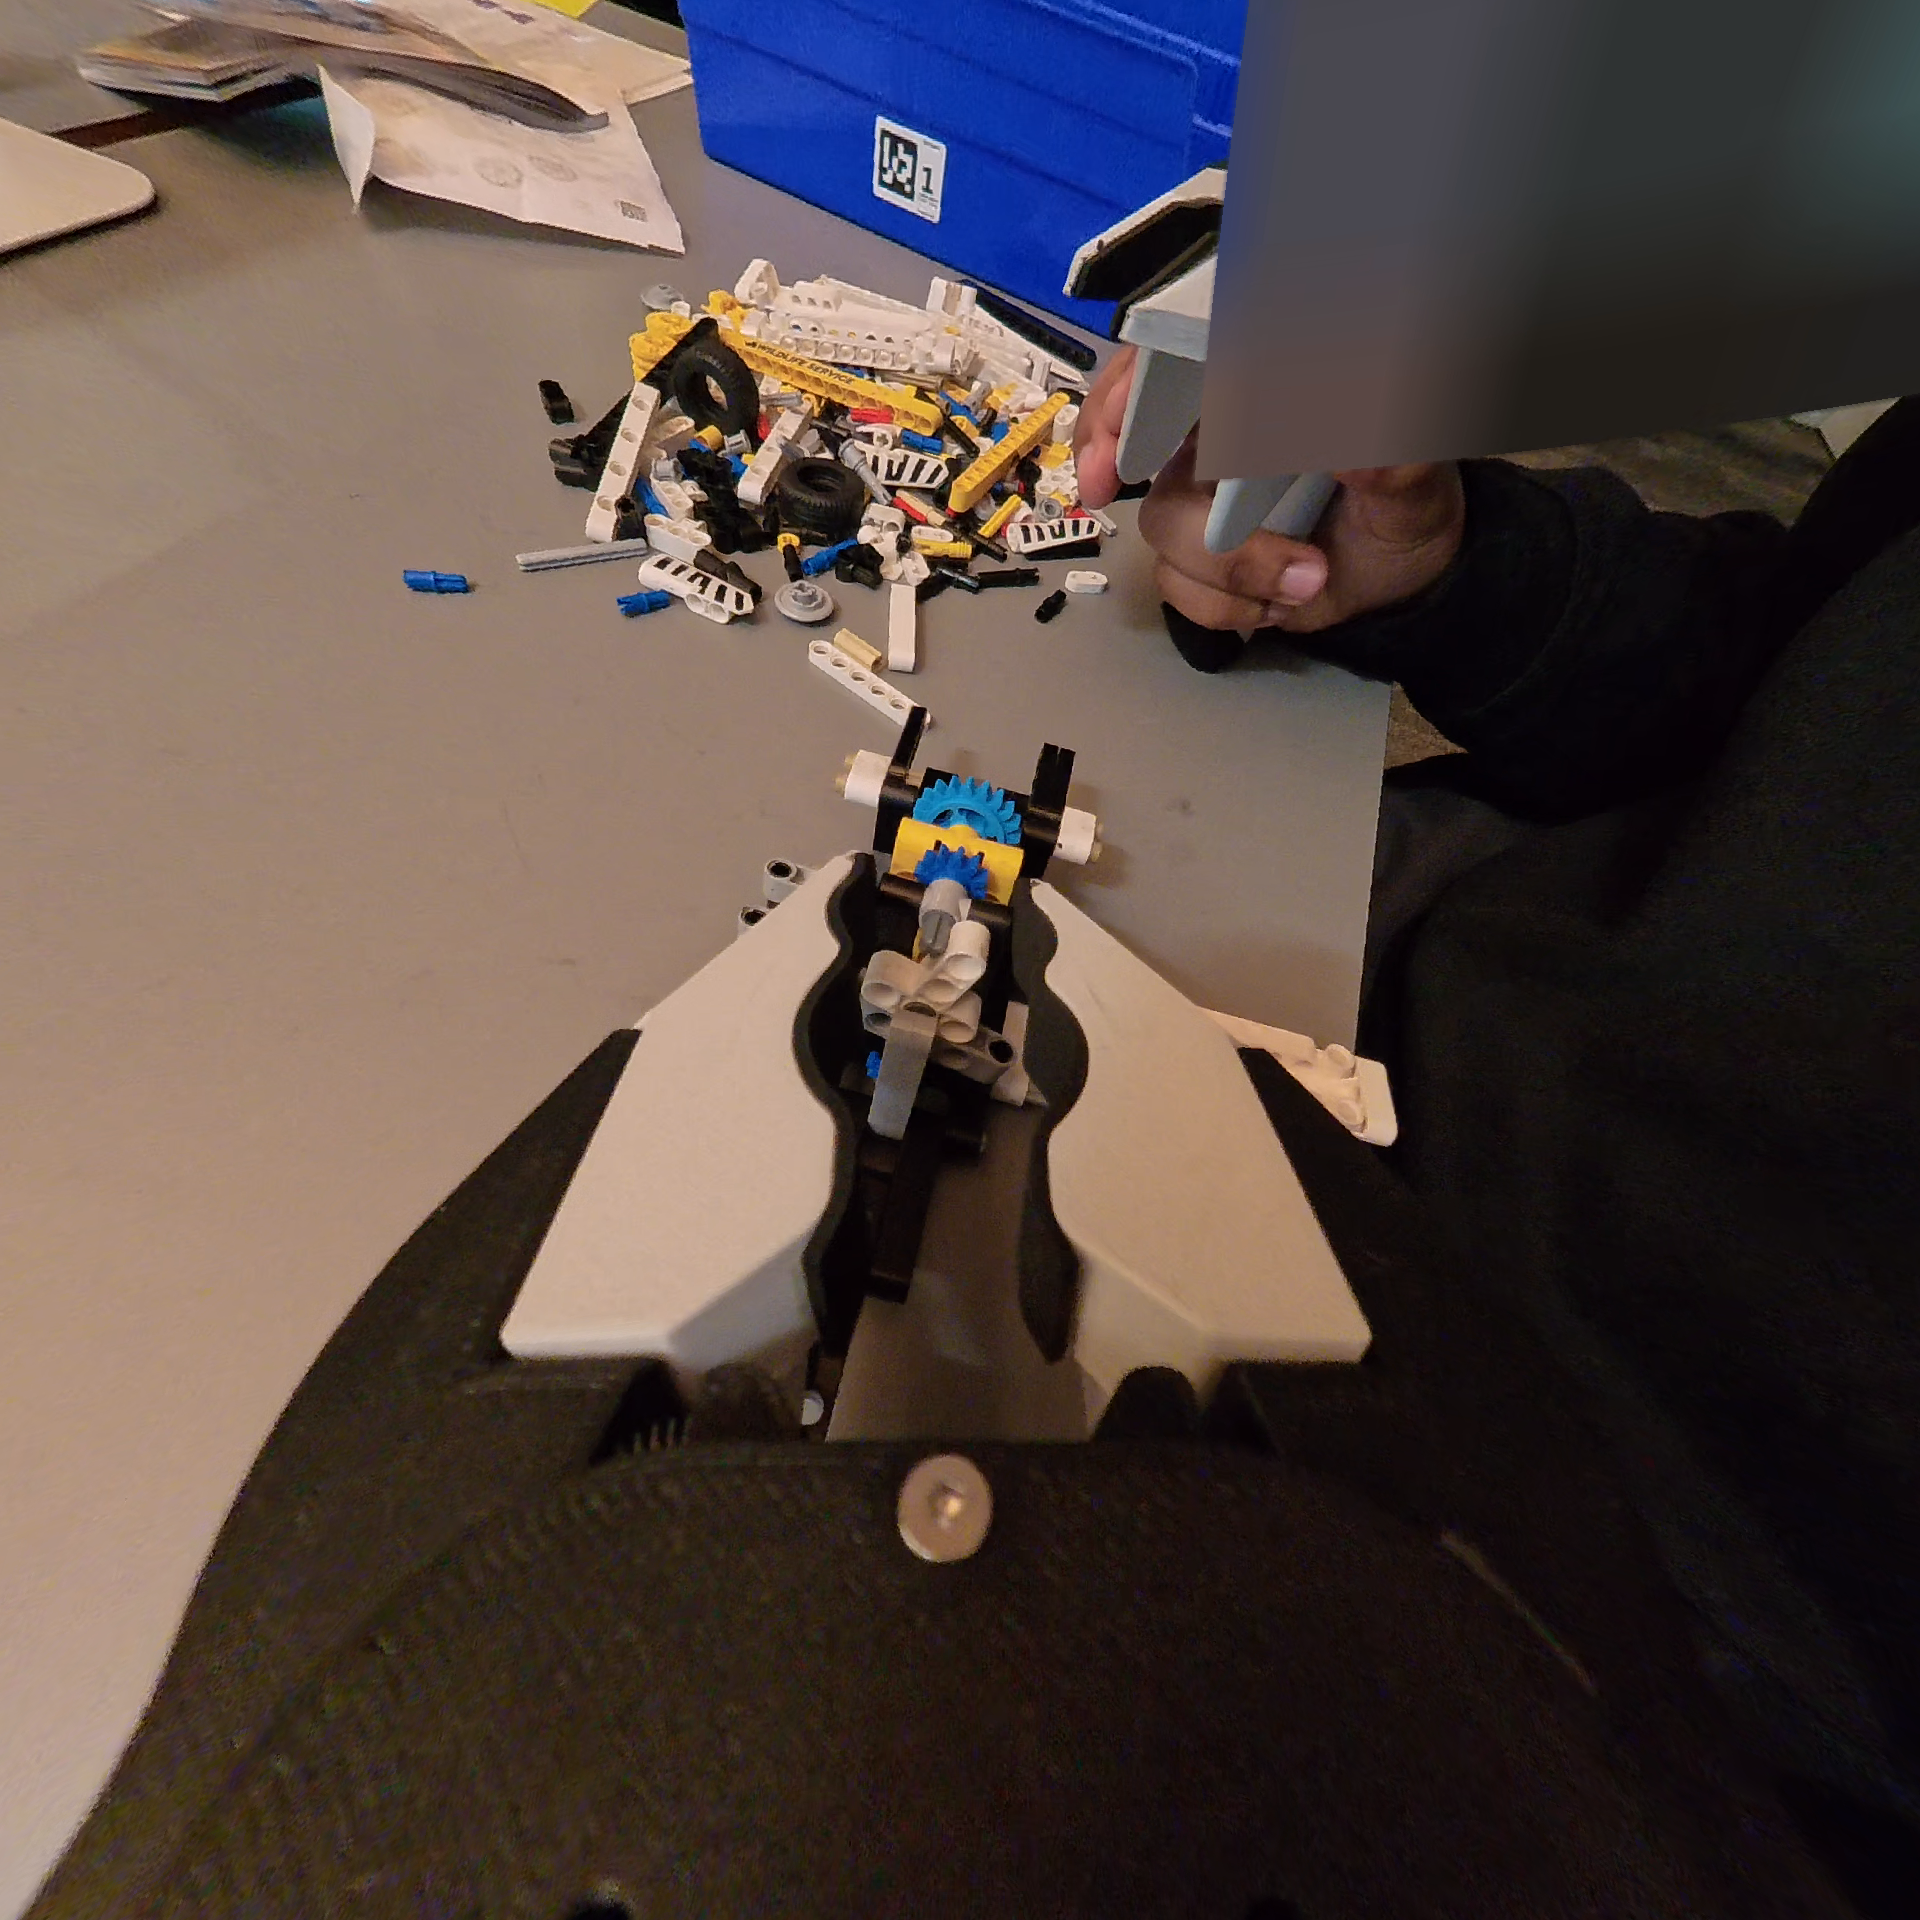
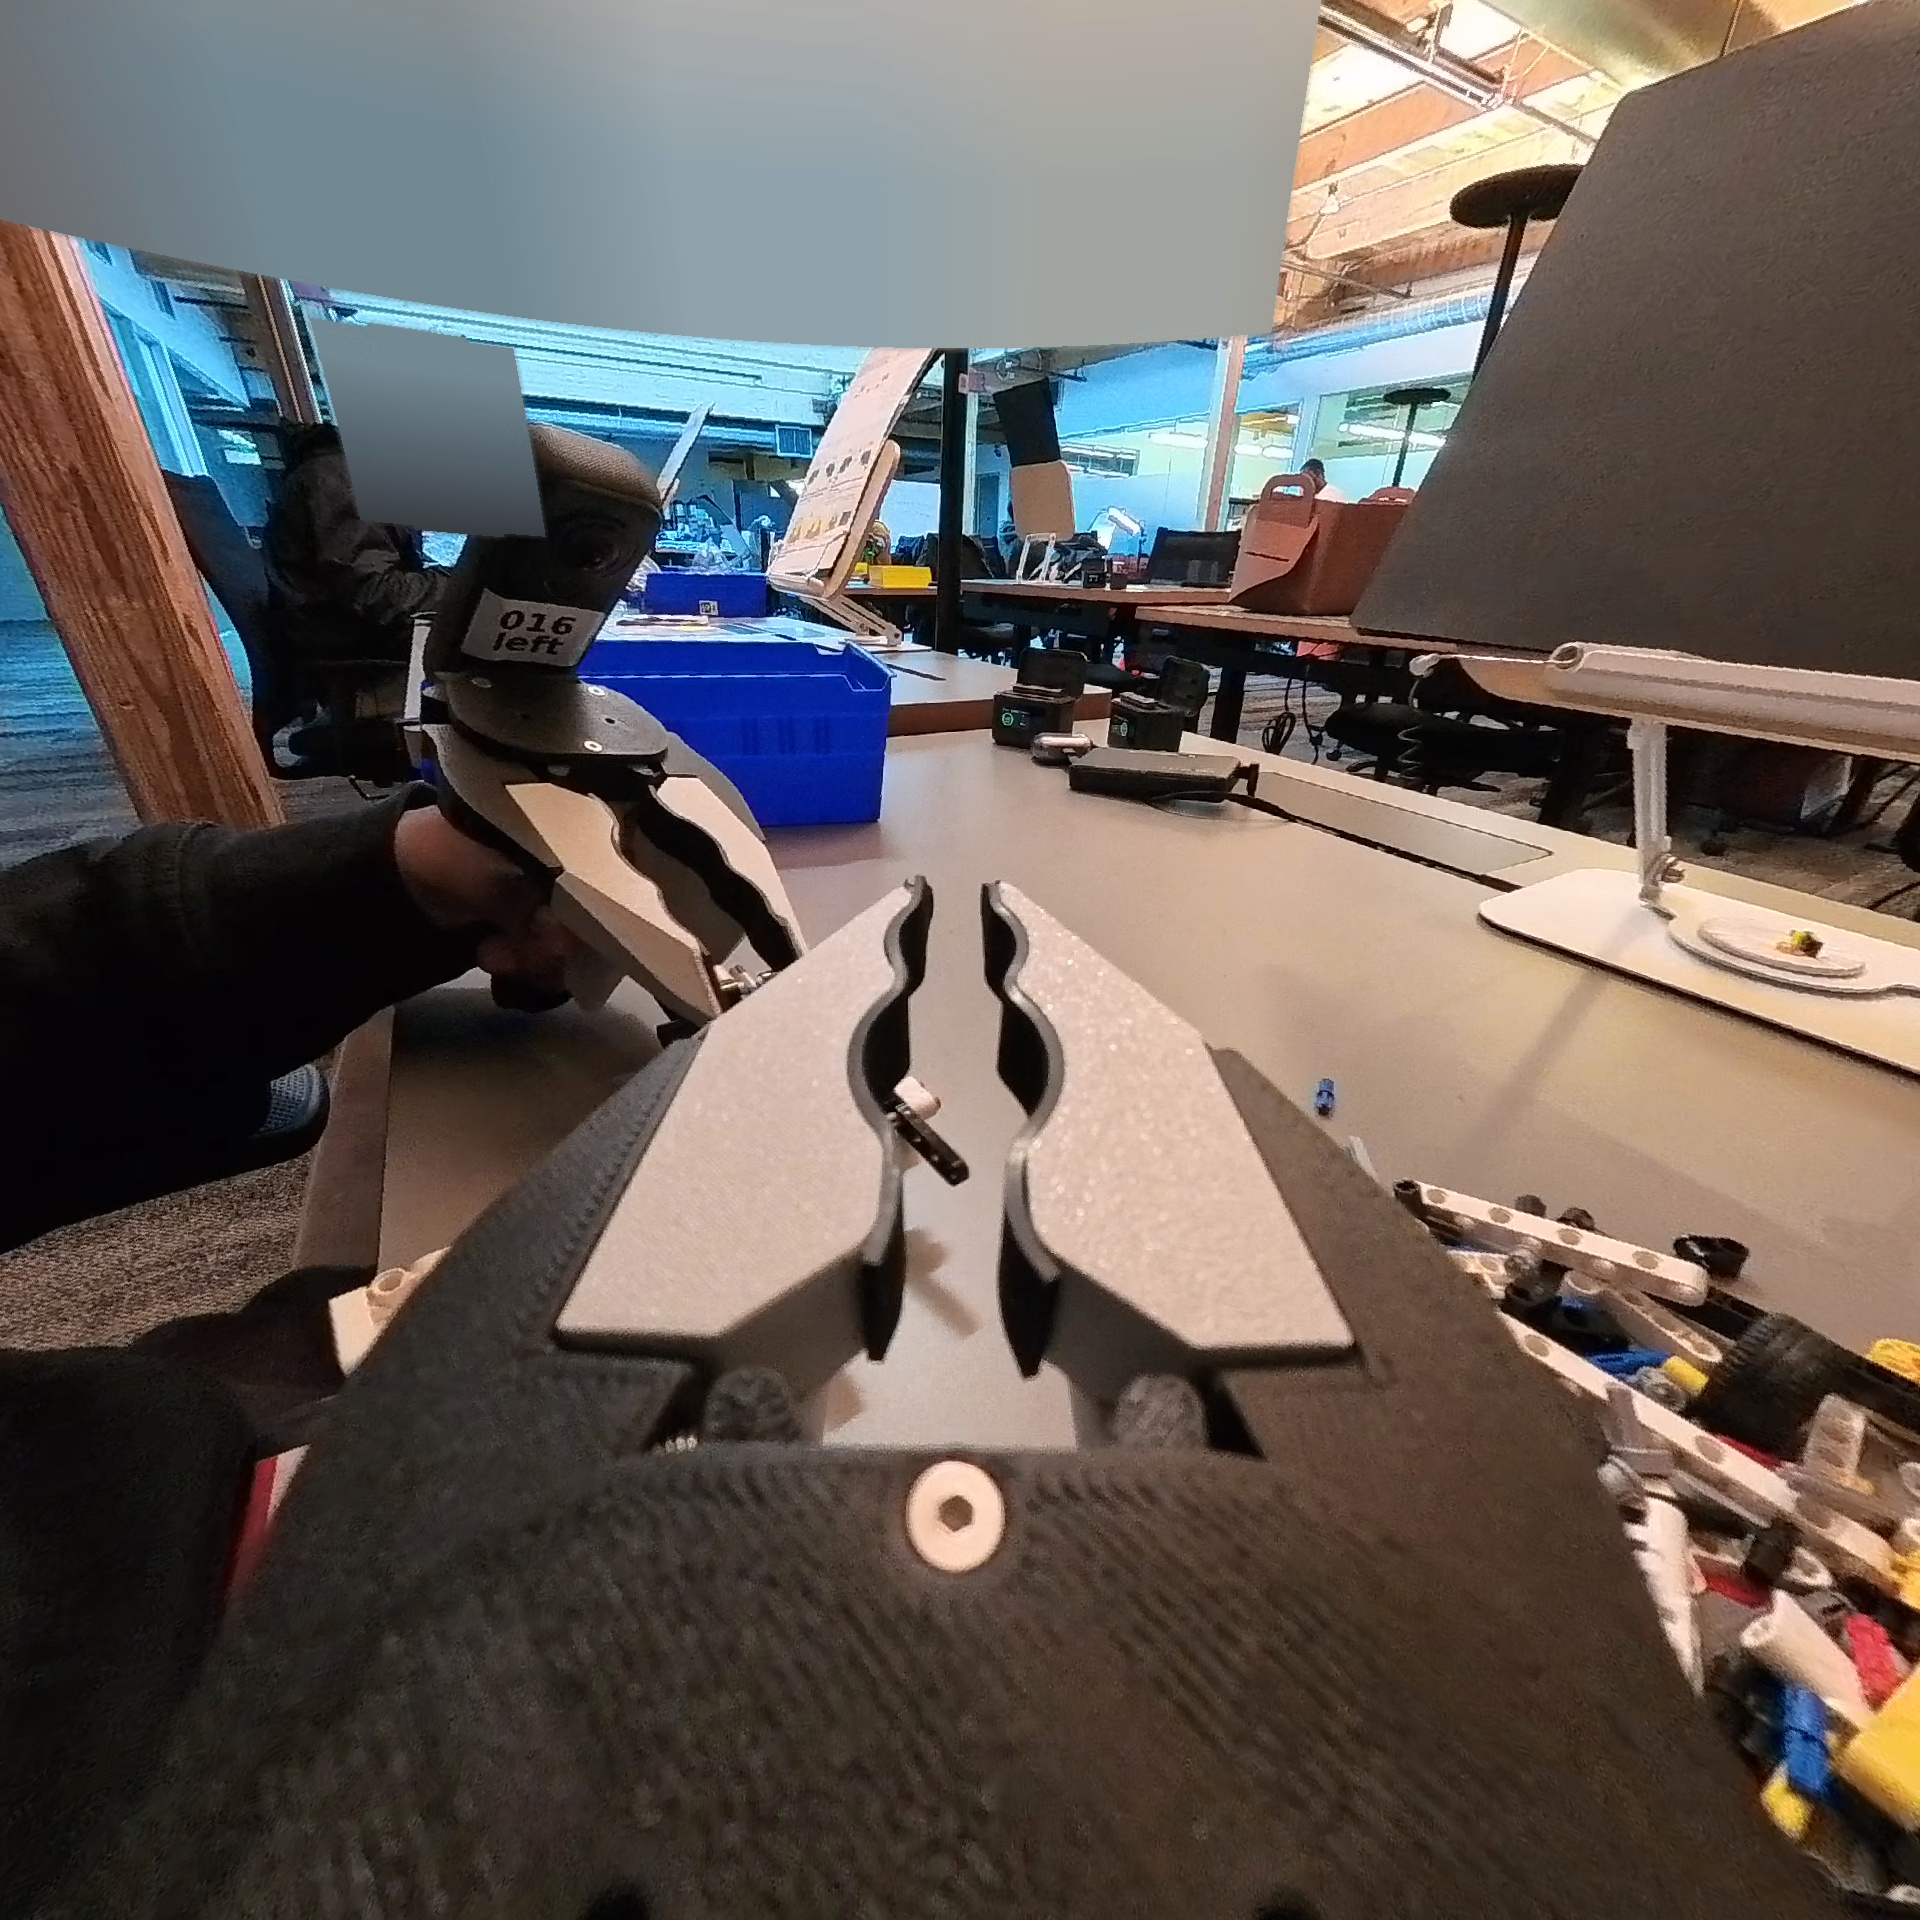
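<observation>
My left gripper is shut on a small brick-built assembly with blue gears, a yellow block, a black frame and white pins. It holds the assembly low over the grey table, near its right edge. In the right wrist view the left gripper is at the left, its tips hidden behind my right finger. My right gripper has its fingertips slightly apart with nothing between them. A black bit with a white pin shows through the gap farther back. In the left wrist view the right gripper hovers beside the parts pile.
A blue bin stands behind the pile, with leaflets to its left. A white beam lies ahead of the assembly. A white stand base and black power pack are farther off. A hand grips the right handle. Left tips to right tips: about 11 cm.
</observation>
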### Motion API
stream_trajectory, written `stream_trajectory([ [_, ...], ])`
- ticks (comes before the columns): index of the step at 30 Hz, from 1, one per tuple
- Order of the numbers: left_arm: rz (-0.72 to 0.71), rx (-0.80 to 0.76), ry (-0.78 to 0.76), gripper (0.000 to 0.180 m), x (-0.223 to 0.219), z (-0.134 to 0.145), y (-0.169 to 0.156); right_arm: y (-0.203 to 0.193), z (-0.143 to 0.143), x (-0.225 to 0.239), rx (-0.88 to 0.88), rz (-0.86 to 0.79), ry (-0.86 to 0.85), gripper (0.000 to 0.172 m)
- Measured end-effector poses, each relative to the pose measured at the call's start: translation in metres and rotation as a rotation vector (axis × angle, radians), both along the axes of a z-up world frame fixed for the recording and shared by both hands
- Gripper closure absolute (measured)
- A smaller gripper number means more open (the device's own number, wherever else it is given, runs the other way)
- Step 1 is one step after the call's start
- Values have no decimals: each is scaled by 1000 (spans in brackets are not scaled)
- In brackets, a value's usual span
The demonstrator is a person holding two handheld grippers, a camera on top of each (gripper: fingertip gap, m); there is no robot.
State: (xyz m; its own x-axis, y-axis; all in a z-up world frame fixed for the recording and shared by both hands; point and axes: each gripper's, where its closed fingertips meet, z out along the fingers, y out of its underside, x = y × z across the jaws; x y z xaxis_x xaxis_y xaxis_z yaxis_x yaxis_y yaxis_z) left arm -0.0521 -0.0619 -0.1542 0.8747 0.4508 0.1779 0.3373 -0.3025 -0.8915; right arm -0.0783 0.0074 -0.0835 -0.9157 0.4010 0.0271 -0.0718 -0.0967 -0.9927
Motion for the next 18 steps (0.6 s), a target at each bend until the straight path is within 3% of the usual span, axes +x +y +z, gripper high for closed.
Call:
stream_trajectory([
  [15,4,-20,-2,155,0,-1,0,0,0,1,1,1,-2,164],
  [18,33,-34,1,142,-3,1,-1,0,0,1,2,2,-2,164],
])
